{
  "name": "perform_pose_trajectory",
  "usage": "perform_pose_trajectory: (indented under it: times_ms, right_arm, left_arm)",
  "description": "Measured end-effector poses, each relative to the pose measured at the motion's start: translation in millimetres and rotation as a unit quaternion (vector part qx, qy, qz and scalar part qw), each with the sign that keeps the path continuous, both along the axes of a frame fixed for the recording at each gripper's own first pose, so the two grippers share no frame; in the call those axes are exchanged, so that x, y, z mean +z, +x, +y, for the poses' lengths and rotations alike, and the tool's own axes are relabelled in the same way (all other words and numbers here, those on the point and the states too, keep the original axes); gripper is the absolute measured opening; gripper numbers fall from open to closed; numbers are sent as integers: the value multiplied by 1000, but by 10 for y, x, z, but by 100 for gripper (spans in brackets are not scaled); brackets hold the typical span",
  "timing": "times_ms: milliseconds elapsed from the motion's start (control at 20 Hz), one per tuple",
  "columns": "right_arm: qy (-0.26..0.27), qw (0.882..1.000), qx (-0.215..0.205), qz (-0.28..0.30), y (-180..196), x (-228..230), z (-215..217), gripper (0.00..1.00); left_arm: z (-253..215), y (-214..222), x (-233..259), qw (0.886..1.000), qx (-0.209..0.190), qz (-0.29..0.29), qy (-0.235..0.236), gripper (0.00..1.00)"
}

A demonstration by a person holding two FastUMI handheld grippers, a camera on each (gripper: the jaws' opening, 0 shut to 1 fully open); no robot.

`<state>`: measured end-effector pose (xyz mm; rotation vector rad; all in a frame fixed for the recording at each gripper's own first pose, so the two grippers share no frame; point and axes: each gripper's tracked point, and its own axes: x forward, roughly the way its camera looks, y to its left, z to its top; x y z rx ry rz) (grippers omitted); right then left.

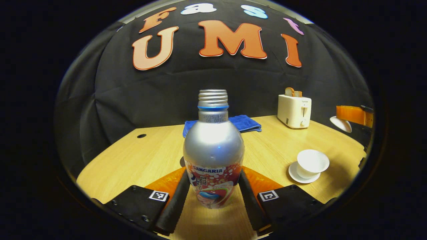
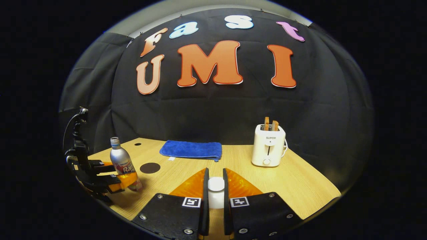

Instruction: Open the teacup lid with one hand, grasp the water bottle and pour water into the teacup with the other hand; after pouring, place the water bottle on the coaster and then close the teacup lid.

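Left gripper (image 1: 213, 196) is clamping the water bottle (image 1: 213, 156) above the table (image 1: 133, 160) while I'm holding the teacup lid (image 2: 216, 184) in the right gripper (image 2: 216, 200); tilting short of the open teacup (image 1: 312, 163) would spill.

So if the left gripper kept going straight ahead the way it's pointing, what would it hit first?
The silver aluminium bottle already sits between the left gripper's fingers, so it would push that first. Beyond lies the folded blue towel, though depth is unclear.

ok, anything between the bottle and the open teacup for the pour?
Nothing visible. In the left gripper view, bare tabletop lies between the water bottle and the teacup; the toaster and blue towel sit farther back.
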<state>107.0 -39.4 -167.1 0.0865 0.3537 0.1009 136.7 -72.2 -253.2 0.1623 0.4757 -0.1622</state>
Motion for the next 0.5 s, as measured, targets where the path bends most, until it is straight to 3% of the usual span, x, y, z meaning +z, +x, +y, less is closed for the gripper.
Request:
perform_pose_trajectory:
  times_ms: [300,500]
  right_arm:
    - [-12,1000,-11,-15,-22,80,-185,17]
    - [-19,1000,-16,-17,-66,80,-304,17]
  left_arm:
    - [-55,100,115,996,-25,-21,85,83]
    - [-228,151,134,986,-63,-31,151,83]
